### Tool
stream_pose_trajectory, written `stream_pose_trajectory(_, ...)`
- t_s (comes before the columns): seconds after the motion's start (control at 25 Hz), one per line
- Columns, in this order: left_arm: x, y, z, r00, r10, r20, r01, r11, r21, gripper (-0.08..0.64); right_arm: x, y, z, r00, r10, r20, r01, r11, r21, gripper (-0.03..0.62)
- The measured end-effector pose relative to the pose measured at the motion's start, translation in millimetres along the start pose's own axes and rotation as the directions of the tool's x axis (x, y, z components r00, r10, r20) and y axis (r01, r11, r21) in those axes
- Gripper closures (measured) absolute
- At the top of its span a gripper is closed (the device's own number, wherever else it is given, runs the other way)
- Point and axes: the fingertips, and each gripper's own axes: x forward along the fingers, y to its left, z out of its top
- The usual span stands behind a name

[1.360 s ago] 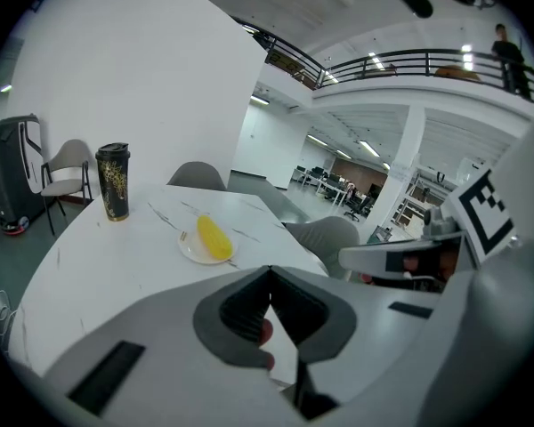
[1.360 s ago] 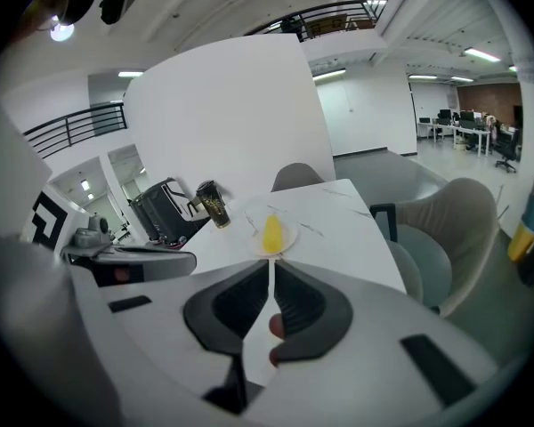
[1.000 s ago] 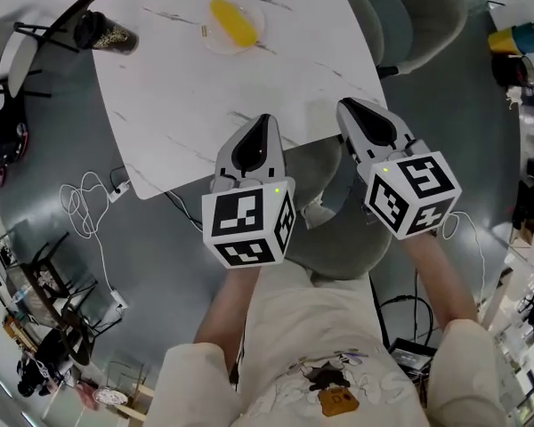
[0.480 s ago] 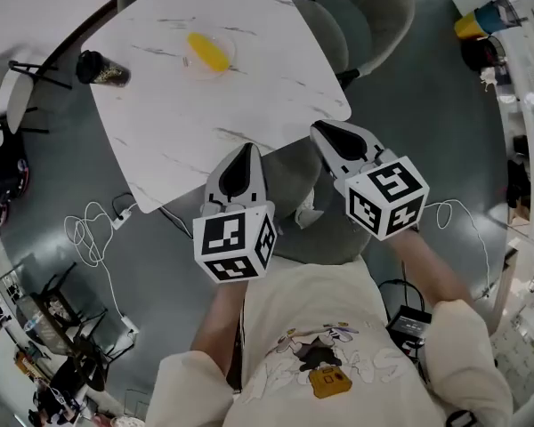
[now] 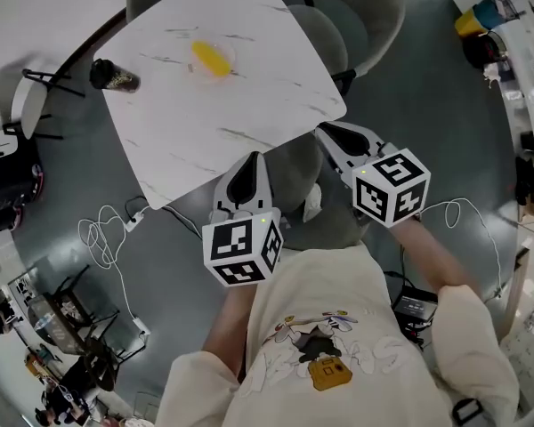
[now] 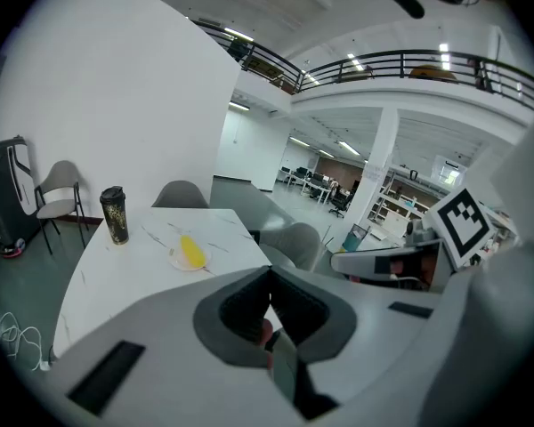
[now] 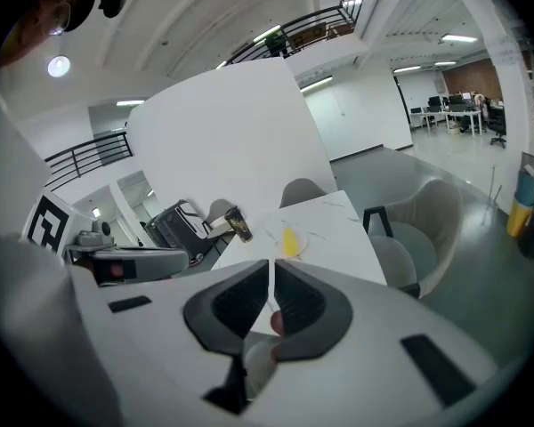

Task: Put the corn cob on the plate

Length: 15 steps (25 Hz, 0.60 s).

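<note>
On the white, grey-veined marble-look square table (image 5: 249, 87), a yellow corn cob (image 5: 210, 58) lies in a small pale round plate (image 5: 229, 62) near the far side. A dark lidded tumbler (image 5: 116, 76) stands apart at the table's left corner. Grey upholstered armchairs (image 5: 360, 16) ring the table on a grey floor (image 5: 427, 114), where white cables (image 5: 107, 234) trail. A black-railed balcony (image 6: 409, 59) runs overhead. The left gripper (image 5: 252, 160) and the right gripper (image 5: 329, 134) hang off the near edge, well apart from the plate, jaws closed together and empty.
</note>
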Motion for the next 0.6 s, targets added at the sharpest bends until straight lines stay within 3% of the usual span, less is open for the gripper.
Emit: stream_pose_trajectory(0.6,-38.8,-2.7,-7.1,0.998,0.065,0.015,-0.064,0.998,-0.022,0.552,-24.9,30.6,3.7,0.997,0.057,0.042,-0.056,0.998,-0.032,0.586)
